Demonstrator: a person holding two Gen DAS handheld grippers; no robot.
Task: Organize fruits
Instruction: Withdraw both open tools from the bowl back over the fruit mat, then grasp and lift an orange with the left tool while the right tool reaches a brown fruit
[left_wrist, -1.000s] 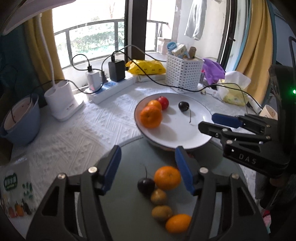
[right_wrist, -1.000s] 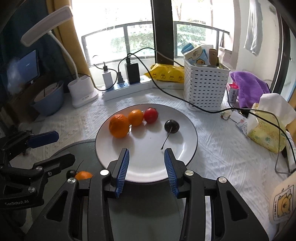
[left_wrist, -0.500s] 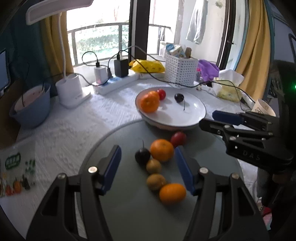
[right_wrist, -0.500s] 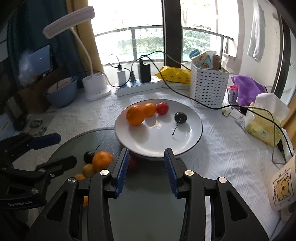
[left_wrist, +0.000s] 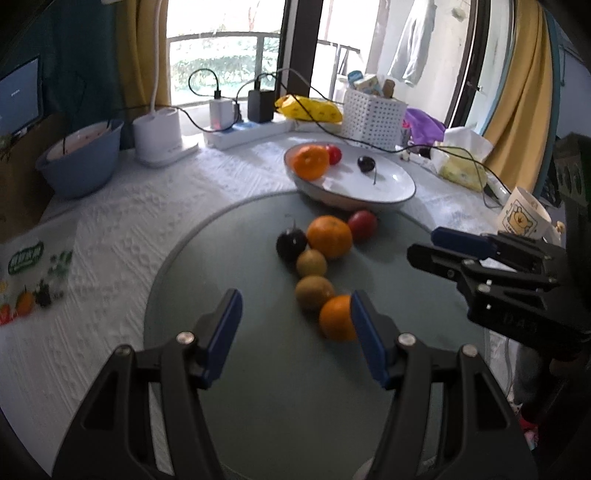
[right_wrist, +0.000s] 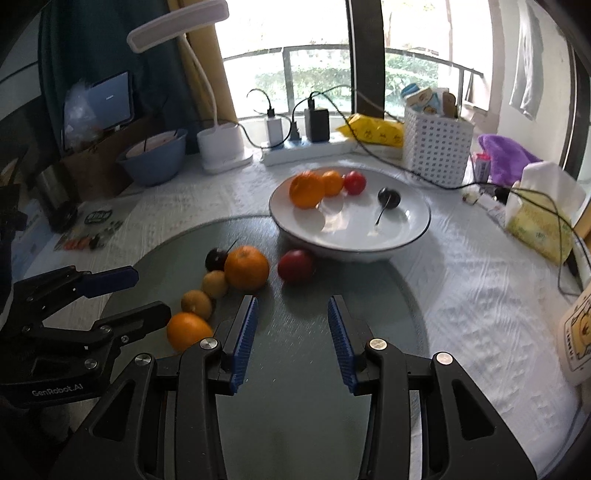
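Note:
A white plate (right_wrist: 413, 236) (left_wrist: 391, 192) holds two oranges (right_wrist: 306, 189), a red fruit (right_wrist: 355, 182) and a dark cherry (right_wrist: 388, 197). On the round grey glass disc (right_wrist: 295, 369) (left_wrist: 258, 369) lie a large orange (right_wrist: 246, 267) (left_wrist: 329, 236), a red fruit (right_wrist: 294, 265) (left_wrist: 362, 225), a dark cherry (right_wrist: 215, 258) (left_wrist: 291, 243), two brown fruits (right_wrist: 196, 302) (left_wrist: 314, 291) and a small orange (right_wrist: 187, 331) (left_wrist: 337, 322). My left gripper (left_wrist: 295, 317) is open and empty, just short of the small orange. My right gripper (right_wrist: 291, 325) is open and empty, short of the red fruit.
A blue bowl (right_wrist: 152, 158), white lamp base (right_wrist: 221, 147), power strip with chargers (right_wrist: 306, 147), yellow bag (right_wrist: 373, 130), white basket (right_wrist: 436, 152) and tissue pack (right_wrist: 539, 221) line the back. A cartoon mug (left_wrist: 522, 218) stands at the right. A cable (right_wrist: 417, 173) crosses behind the plate.
Both grippers have pulled back and risen away from the plate, so the whole row of fruit on the disc has come into view. Both stay open and empty.

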